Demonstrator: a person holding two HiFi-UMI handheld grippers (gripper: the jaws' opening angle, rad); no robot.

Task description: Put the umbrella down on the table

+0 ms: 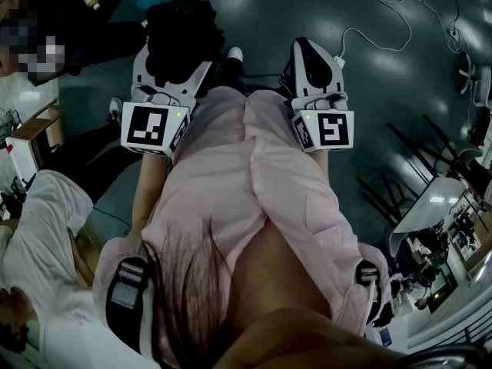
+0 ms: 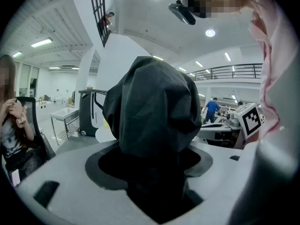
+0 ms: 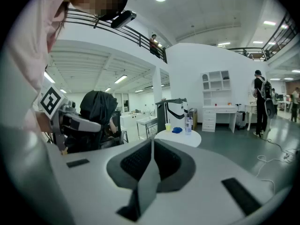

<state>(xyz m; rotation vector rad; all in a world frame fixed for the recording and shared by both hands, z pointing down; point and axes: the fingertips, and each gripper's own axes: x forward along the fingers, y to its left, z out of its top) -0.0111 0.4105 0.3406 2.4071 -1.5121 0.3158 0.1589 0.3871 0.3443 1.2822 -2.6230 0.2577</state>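
Observation:
A black folded umbrella (image 2: 154,107) stands up between the jaws of my left gripper (image 1: 175,71), which is shut on it. The dark fabric bundle (image 1: 184,33) hides the jaw tips in the head view. In the right gripper view, the umbrella (image 3: 97,107) shows at the left, above the left gripper's marker cube (image 3: 50,102). My right gripper (image 3: 151,156) is shut with nothing in it, its grey pads pressed together. In the head view it (image 1: 311,60) is held out level beside the left one, above the dark floor.
A round white table (image 3: 178,137) with a bottle, a cup and a blue thing stands ahead. A white-and-black machine (image 2: 91,111) stands behind it. A person sits at the left (image 2: 14,125), another stands at the right (image 3: 260,102). Cables (image 1: 384,21) lie on the floor.

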